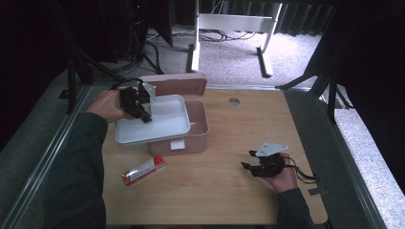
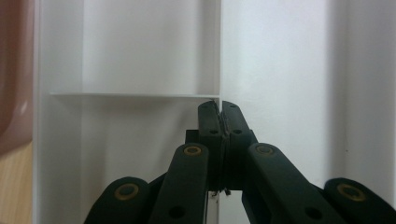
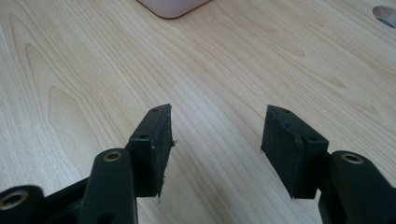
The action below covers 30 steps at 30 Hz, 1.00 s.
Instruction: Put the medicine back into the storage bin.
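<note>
High view had the light wooden table [image 1: 224, 191] spread wide, and on it sat the open pink plastic box [image 1: 198, 129] with its lid up behind. Over that box's left half hung the white plastic inner tray [image 1: 167, 119], and the left gripper [image 1: 143, 113] had its jaws pinched tight on the tray's thin divider wall [image 2: 219, 56]. Well right of the box, the right gripper [image 3: 217, 135] rested spread apart, nothing between its pads. Just in front of the box lay a small red-and-white packet [image 1: 143, 170].
</note>
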Each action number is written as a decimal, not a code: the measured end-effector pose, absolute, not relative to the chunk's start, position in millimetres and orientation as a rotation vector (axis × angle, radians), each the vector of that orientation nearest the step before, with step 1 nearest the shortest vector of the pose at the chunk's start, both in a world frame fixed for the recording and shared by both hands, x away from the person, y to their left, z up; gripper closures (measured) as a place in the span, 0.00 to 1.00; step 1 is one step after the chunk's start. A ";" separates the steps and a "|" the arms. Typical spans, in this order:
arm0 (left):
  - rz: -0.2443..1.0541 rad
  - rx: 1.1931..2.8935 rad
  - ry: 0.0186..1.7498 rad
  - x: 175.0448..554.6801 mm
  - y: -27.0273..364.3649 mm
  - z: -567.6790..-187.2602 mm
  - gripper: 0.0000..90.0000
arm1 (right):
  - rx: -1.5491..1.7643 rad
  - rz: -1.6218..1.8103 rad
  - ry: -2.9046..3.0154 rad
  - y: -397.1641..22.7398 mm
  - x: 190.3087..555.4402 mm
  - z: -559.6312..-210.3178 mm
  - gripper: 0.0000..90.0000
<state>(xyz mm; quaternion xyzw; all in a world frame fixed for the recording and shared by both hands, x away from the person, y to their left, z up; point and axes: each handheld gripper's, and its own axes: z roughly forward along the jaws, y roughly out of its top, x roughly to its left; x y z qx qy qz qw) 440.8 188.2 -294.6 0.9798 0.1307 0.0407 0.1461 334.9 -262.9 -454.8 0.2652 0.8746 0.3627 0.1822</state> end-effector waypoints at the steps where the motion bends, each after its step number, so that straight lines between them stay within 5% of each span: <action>1: 0.133 2.816 0.387 438.8 193.0 -293.3 0.99 | 0.748 1.024 2.468 -263.0 334.9 -454.9 0.47; 30: 0.169 2.688 0.773 399.5 303.7 -305.2 0.99 | 0.758 1.024 2.463 -264.5 336.0 -454.6 0.47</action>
